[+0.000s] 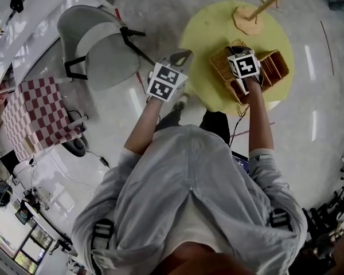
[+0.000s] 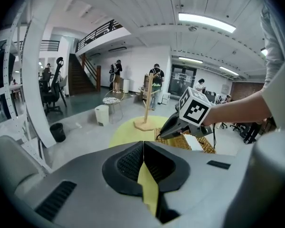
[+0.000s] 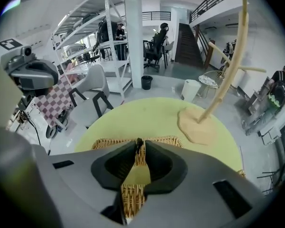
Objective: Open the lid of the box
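The head camera looks steeply down from above the person [image 1: 189, 176] onto the round yellow table [image 1: 206, 33], well below. The left gripper [image 1: 182, 56] camera sits off the table's edge and faces nearly level across it into the hall. The right gripper [image 2: 162, 136] camera hangs close over the wicker box [image 3: 109, 143], tilted down. All three views share the table, the box and the wooden stand [image 1: 247, 19].

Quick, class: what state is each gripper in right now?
Left gripper: closed, holding nothing.
Right gripper: slightly open above the woven wicker box, gripping nothing.
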Demonstrator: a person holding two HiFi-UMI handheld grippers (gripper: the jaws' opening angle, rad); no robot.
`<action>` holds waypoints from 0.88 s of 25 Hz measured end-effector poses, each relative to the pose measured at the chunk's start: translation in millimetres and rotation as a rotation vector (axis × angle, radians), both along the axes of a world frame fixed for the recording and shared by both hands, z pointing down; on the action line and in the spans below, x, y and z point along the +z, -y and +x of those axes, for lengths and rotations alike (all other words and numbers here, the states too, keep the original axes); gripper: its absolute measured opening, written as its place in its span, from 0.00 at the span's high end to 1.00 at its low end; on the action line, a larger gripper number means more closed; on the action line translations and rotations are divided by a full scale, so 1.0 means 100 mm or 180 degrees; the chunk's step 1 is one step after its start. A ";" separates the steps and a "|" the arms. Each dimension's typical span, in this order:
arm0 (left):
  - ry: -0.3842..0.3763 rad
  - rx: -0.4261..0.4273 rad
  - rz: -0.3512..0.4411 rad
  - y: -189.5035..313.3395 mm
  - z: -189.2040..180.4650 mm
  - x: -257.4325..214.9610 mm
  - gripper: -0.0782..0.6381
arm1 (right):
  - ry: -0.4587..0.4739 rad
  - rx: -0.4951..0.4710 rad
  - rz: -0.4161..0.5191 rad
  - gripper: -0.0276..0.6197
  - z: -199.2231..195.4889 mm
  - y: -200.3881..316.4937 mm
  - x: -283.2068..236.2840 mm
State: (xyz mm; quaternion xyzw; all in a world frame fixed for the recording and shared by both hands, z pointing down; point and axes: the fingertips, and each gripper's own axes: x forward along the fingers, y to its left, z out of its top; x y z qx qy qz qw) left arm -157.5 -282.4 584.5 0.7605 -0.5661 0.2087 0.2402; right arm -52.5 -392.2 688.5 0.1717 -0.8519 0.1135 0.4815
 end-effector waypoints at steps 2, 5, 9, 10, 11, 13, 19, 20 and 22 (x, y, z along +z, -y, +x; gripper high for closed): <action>0.0006 0.0010 0.0009 -0.04 -0.02 0.01 0.85 | 0.0009 0.0046 0.0011 0.81 0.01 0.00 -0.01; 0.0014 0.0066 0.0066 -0.07 -0.02 -0.03 0.85 | 0.0065 0.0160 0.0059 0.79 0.05 -0.01 -0.10; 0.0050 0.0191 0.0199 -0.04 -0.01 -0.21 0.85 | 0.0142 0.0387 0.0182 0.79 0.18 -0.01 -0.34; 0.0065 0.0241 0.0239 -0.04 0.01 -0.26 0.85 | 0.0168 0.0453 0.0220 0.79 0.22 -0.03 -0.41; 0.0079 0.0295 0.0275 -0.04 0.02 -0.30 0.85 | 0.0193 0.0516 0.0268 0.79 0.28 -0.05 -0.48; 0.0100 0.0400 0.0350 -0.05 0.06 -0.37 0.85 | 0.0252 0.0645 0.0386 0.80 0.39 -0.12 -0.64; 0.0123 0.0742 0.0658 0.01 0.25 -0.73 0.85 | 0.0464 0.1138 0.0905 0.88 0.83 -0.34 -1.36; 0.0124 0.0796 0.0717 0.03 0.29 -0.80 0.85 | 0.0505 0.1227 0.1007 0.89 0.92 -0.38 -1.50; 0.0121 0.0891 0.0837 0.07 0.36 -0.92 0.85 | 0.0591 0.1417 0.1211 0.90 1.11 -0.48 -1.76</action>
